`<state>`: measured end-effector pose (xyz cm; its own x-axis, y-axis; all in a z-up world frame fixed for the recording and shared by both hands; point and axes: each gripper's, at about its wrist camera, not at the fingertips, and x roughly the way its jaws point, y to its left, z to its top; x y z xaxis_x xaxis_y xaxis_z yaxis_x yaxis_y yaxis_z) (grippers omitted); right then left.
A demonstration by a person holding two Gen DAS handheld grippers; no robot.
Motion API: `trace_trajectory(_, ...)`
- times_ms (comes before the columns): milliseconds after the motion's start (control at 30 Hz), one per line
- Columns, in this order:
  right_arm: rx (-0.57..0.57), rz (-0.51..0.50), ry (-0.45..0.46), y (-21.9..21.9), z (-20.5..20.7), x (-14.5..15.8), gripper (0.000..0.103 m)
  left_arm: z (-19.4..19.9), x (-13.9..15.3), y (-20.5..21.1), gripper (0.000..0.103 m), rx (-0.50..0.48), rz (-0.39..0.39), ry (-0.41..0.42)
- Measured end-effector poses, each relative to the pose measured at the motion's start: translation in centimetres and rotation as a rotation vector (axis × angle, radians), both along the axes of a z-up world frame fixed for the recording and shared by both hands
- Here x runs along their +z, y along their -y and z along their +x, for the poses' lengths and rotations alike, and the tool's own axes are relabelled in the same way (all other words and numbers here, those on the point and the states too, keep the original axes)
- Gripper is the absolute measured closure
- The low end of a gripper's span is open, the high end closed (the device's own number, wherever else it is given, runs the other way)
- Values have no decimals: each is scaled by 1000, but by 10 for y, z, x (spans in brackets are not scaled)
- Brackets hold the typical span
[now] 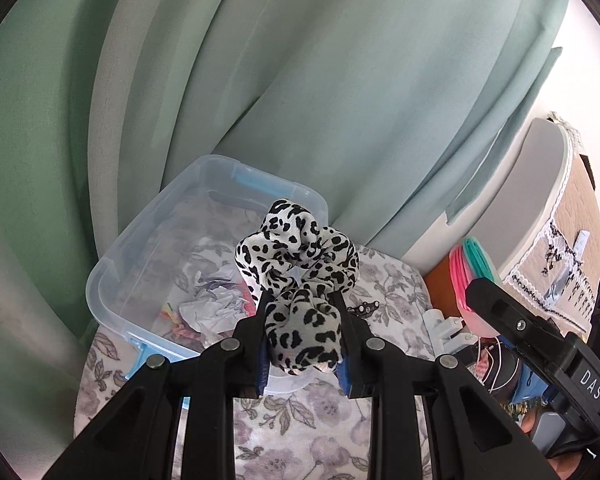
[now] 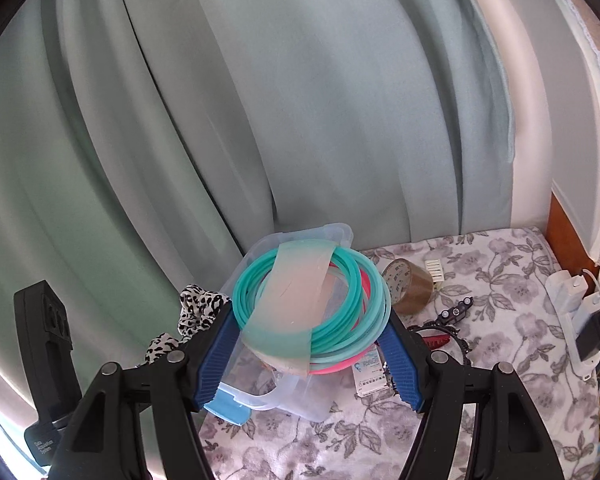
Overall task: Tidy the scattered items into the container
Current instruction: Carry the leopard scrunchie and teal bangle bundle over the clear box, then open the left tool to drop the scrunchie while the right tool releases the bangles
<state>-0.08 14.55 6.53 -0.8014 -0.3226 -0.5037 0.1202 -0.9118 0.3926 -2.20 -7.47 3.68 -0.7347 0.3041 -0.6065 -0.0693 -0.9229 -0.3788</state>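
Left gripper [image 1: 304, 344] is clamping the scrunchie [image 1: 300, 276]: fingers narrow, squeezing its lower fold, the rest bulging up past the tips. Soft fabric, so a tight pinch on one fold is holding it without slip. It is hanging in the air just ahead of the fingers, with the box [image 1: 116, 264] right behind and below, so I judge it is being carried in for a drop.

Right gripper [image 2: 308, 344] is holding the ring bundle [image 2: 356, 280]: fingers wide, one blue pad on each outer side of the stack. The teal and pink rings are banded by a translucent strip [image 2: 296, 304], which is why they are travelling as one piece. The wide spread is matching the bundle's width, gripping across it. The bundle is sitting between the fingers, over the near end of the box.

Still lying on the floral desk [image 2: 500, 280], right of the right fingers: tape roll [image 2: 408, 284], a small white clip [image 2: 434, 270], a dark hair clip [image 2: 456, 310], a card [image 2: 370, 376] partly under the right finger.

Hard to read:
- The bundle is blocking the box interior in the right view; contents are showing only from the left, crumpled paper and something coloured, not identifiable.
- Scrunchie is covering the left fingertips, so exact contact is hidden.
- A red item beside the right finger is mostly occluded.
- Chargers at the far right edge are cut off by the fisheye rim.
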Motion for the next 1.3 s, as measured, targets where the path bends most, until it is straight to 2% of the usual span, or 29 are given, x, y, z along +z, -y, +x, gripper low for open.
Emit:
trace_trajectory(467,110,62,90,50,-39,-29,30,-17,-27,44,76,75,51,64)
trace_trajectory(933,183,77,179,74,-67,-59,30,-38,-49,55,76,105,47,131)
trace_trajectory(1300,241,92,205,92,-87,-75,29,-49,-57,74,72,153,52,174)
